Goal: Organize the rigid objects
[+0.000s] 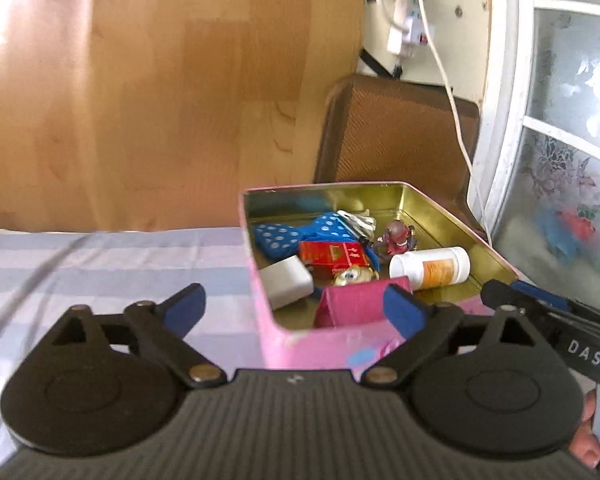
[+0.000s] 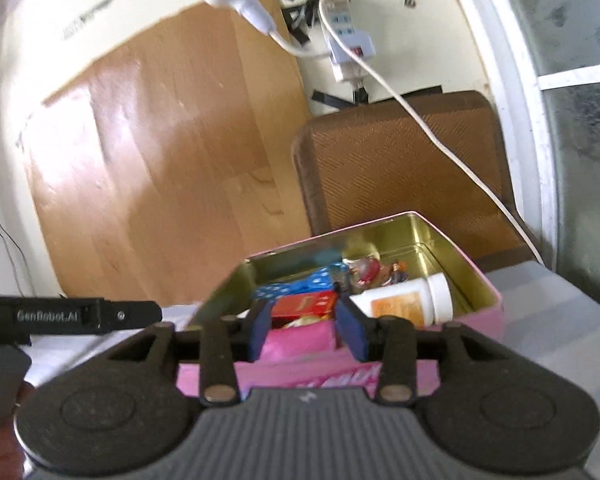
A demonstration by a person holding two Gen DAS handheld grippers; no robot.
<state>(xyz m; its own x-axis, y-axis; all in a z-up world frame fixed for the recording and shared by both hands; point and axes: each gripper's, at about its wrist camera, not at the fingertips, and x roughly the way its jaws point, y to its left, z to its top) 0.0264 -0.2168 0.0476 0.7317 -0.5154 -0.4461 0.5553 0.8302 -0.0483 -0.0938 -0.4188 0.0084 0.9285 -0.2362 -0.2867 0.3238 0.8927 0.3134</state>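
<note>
An open pink tin [image 1: 260, 292] with a gold inside stands on the striped bedsheet. In it lie a white bottle [image 1: 430, 268] with an orange label, a red box [image 1: 332, 254], a white block [image 1: 286, 282], a blue dotted piece [image 1: 296, 234], a small figurine [image 1: 398, 236] and a pink packet [image 1: 352, 304]. My left gripper [image 1: 296, 308] stands wide open just before the tin's near wall, nothing between its pads. My right gripper [image 2: 306, 332] is open at the tin's [image 2: 496, 312] near right; the pink packet [image 2: 296, 344] shows through its gap, untouched.
A wooden headboard [image 1: 160, 100] rises behind the bed. A brown cushion [image 1: 396, 140] leans behind the tin, with a white cable [image 1: 456, 120] and a power strip [image 1: 408, 24] above it. A white-framed patterned glass door [image 1: 560, 160] stands to the right.
</note>
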